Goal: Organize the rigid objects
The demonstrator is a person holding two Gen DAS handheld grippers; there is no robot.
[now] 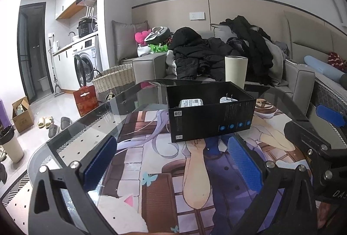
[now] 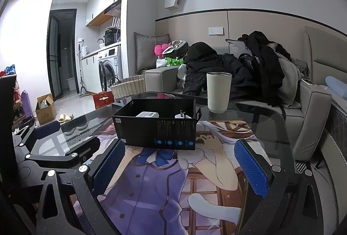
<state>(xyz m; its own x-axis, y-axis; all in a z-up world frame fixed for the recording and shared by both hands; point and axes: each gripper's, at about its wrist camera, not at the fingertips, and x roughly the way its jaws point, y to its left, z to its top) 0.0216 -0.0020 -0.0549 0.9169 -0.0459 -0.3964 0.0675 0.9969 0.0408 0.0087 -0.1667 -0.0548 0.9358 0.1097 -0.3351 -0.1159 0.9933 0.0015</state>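
- Now both hand-held grippers are empty, with the fingers wide apart: the left hand-held gripper [image 1: 171, 166] and the right hand-held gripper [image 2: 180, 166] hover low over the table [image 2: 249, 113], side by side, both short of the box.
- Just ahead of them the box [image 2: 156, 126] stands on the picture mat [image 2: 151, 187]. It is black, open on top and upright.
- Inside it lie a white adapter [image 2: 147, 114] on the left and a white plug [image 2: 183, 116] on the right, prongs up. They seem apart from each other.
- I judge the box to be thin cardboard: light, stiff at the corners, but the long walls may bend under a hard squeeze. Better to take one short wall near a corner, or to clamp a rim between the pads.
- The plug and adapter are hard, smooth plastic, probably light and a little slippery; grip them on the flat sides, not on the prongs.
- Behind the box, the cup [image 2: 219, 91] stands on bare glass, well apart. It looks smooth and could tip, so take it low on the body.
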